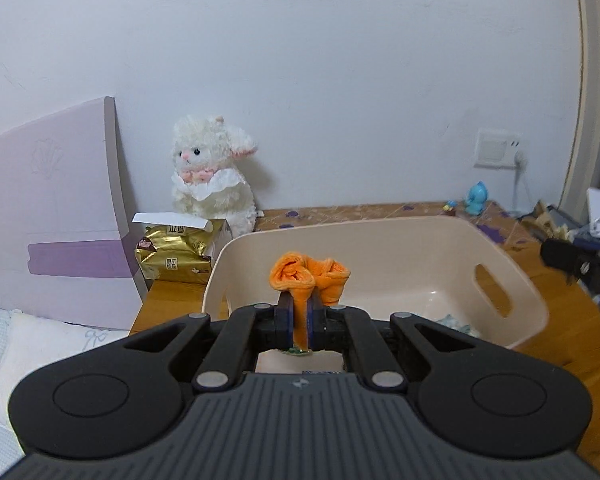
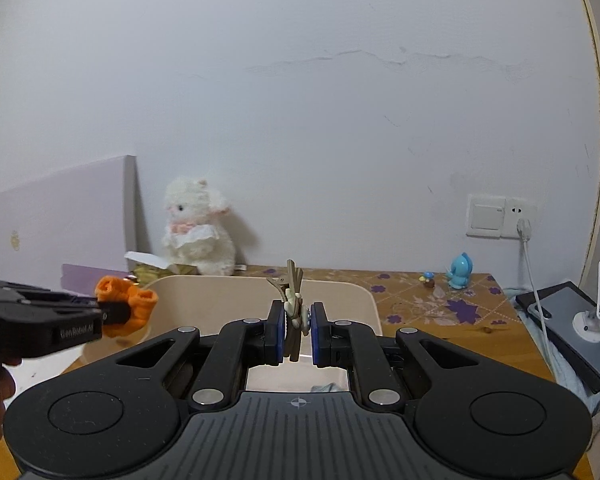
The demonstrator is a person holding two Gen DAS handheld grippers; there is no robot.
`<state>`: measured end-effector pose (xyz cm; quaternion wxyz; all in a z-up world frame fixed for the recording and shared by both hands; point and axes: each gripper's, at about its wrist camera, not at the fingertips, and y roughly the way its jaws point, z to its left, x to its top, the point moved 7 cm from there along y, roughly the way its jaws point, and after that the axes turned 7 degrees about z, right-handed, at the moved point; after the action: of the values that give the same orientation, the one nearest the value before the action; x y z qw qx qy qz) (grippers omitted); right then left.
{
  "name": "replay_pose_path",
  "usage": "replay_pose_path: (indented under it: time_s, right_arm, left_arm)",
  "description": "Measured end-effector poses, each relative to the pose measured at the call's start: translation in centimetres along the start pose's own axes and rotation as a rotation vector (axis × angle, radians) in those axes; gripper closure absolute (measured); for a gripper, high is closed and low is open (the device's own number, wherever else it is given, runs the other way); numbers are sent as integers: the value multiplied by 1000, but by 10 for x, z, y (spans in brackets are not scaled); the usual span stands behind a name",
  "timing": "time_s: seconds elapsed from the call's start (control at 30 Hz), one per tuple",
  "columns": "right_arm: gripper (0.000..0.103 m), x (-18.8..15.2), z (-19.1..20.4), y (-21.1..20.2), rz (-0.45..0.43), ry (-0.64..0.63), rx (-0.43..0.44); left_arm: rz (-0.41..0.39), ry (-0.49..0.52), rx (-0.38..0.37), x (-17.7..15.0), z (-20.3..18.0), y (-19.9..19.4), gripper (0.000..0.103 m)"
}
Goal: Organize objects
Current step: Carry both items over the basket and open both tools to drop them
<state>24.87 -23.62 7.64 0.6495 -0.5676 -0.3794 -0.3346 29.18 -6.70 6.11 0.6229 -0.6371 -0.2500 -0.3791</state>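
Observation:
My left gripper (image 1: 299, 304) is shut on a rolled orange cloth (image 1: 308, 274) and holds it over the near left part of a cream plastic basket (image 1: 380, 236). The right wrist view shows that same left gripper (image 2: 112, 312) and orange cloth (image 2: 140, 300) above the basket's left rim. My right gripper (image 2: 297, 312) pinches a brown hair clip (image 2: 292, 284) with small pale flowers, upright, above the near edge of the basket (image 2: 340, 292). At the right edge of the left wrist view is the right gripper (image 1: 572, 264). Something pale blue lies on the basket floor (image 1: 456, 320).
The basket stands on a wooden table with a flowered mat (image 2: 440, 304). A white plush lamb (image 1: 212, 168) and a gold tissue pack (image 1: 172, 256) sit at the back left beside a lilac board (image 1: 48, 208). A blue bird figurine (image 2: 460, 270), wall socket (image 2: 500, 216) and tablet (image 2: 568, 320) are on the right.

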Motion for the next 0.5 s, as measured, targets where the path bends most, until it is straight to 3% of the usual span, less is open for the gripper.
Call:
replay_pose_path:
  time_s: [0.3,0.5]
  right_arm:
    - [90,-11,-3,65,116,-11,-44]
    - [90,-26,0,91,207,-34,-57]
  left_arm:
    - [144,17,0,-7,-8,73,96]
    - [228,10,-1,-20,-6,101,93]
